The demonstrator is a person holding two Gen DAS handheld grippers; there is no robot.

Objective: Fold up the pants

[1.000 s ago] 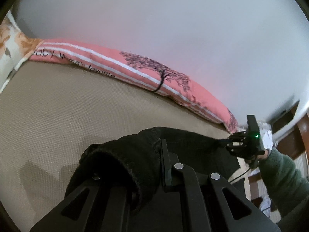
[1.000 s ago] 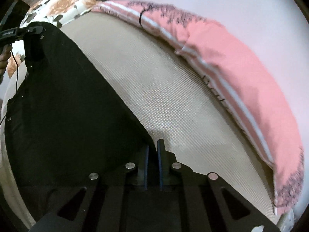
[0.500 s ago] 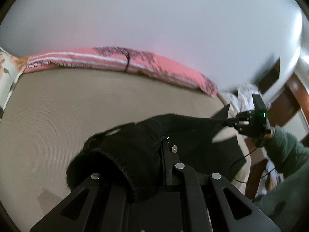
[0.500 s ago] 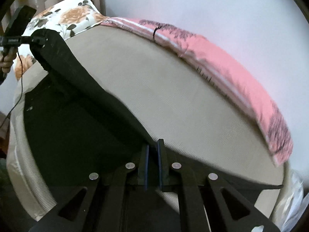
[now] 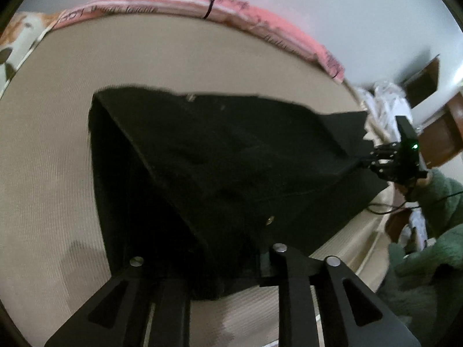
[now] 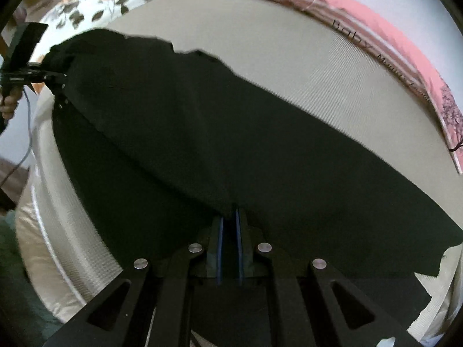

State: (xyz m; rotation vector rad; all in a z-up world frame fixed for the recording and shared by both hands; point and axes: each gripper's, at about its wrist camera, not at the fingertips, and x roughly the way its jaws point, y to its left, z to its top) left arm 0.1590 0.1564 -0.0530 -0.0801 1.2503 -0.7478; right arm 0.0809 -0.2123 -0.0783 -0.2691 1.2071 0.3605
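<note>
Seemingly weightless, black pants (image 5: 231, 156) hang stretched between two grippers above a beige mattress (image 5: 46, 150). At the far left of the right wrist view, the left gripper (image 6: 59, 79) bites a bunched, rounded corner of the fabric, its fingers together on the cloth, with a floral pillow (image 6: 95, 3) behind it. From there the pants run rightward as one wide, dark, matte sheet with an uneven upper edge, sagging in a long diagonal fold. At the bottom centre of that view, the right gripper (image 6: 228, 217) has its blue-edged pads (image 6: 220, 231) pinched on the lower edge of the cloth. A pink bolster (image 6: 405, 43) printed with a tree and lettering lines the far side of the bed.

Seen from the left wrist, the fabric drapes over the near gripper's fingers, hiding the jaws, and shows a small metal rivet (image 5: 270, 219). At the right, the other gripper (image 5: 367, 160) clamps a taut corner, held by an arm in a green sleeve (image 5: 439, 202).
</note>
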